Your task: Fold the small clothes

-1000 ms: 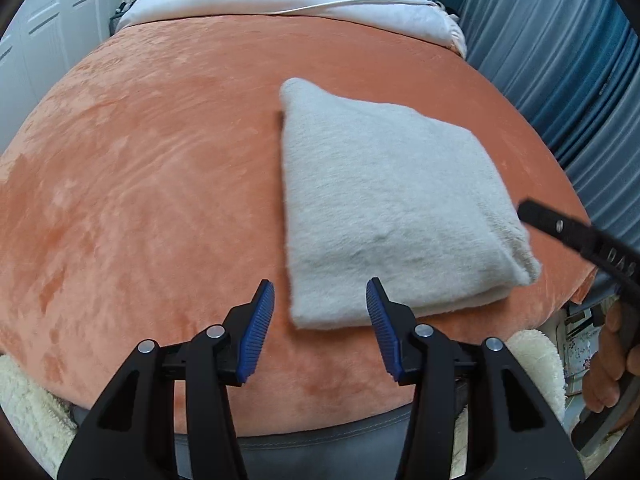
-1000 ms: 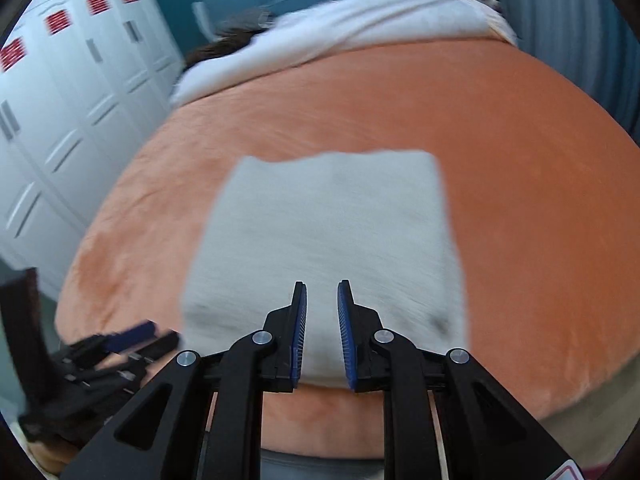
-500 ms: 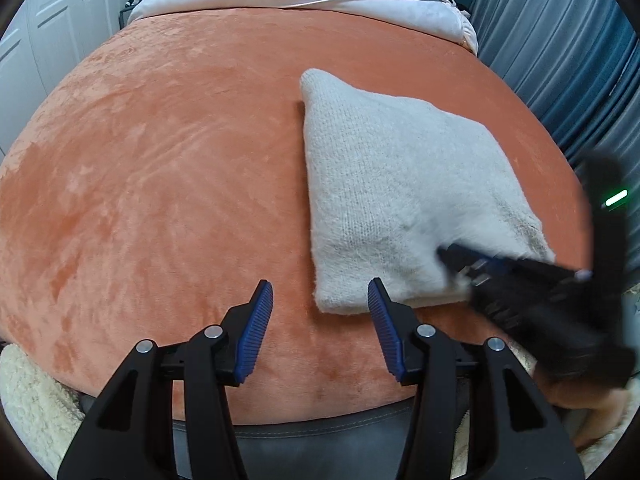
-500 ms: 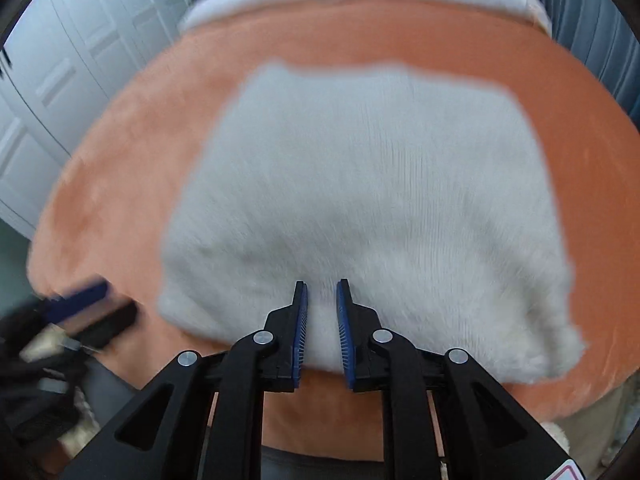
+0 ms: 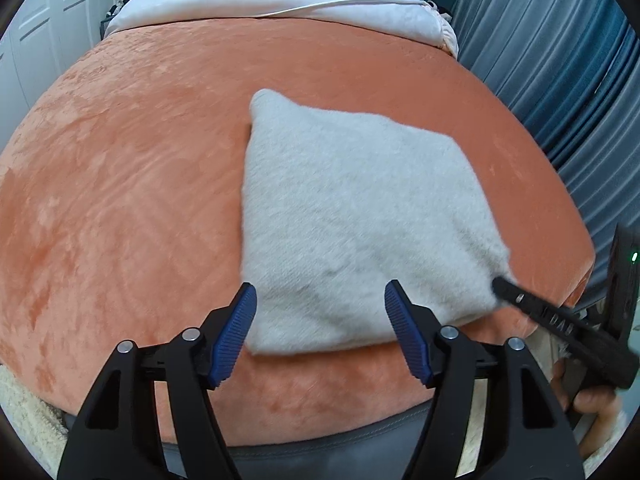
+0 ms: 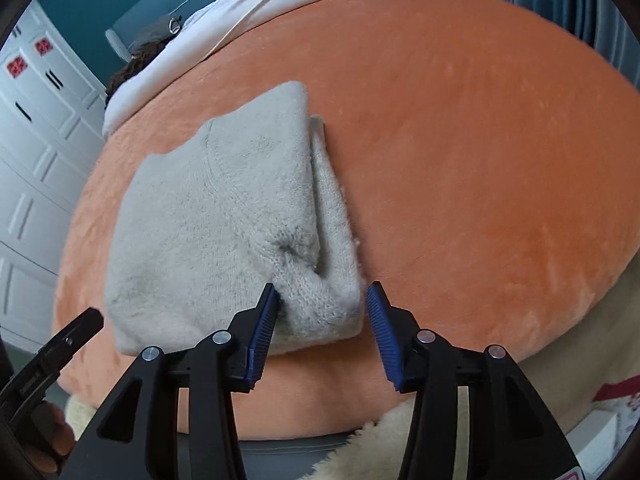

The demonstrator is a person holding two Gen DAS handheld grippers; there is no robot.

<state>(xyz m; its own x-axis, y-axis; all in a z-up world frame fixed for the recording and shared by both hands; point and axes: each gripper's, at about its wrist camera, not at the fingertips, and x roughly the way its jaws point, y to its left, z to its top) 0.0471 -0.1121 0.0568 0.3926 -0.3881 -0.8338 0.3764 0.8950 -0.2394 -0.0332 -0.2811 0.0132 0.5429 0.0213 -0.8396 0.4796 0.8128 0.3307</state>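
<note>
A folded grey knit garment [image 5: 360, 216] lies on the orange plush bed cover [image 5: 120, 184], near the cover's front edge. From the left wrist view it fills the 12 to 3 o'clock area ahead of the left gripper [image 5: 320, 332], whose jaws are opening over the garment's near edge without pressing it. The right gripper [image 6: 322, 328] straddles the garment's near right corner at 12 o'clock, jaws opening, left pad touching the knit, right pad clear.
</note>
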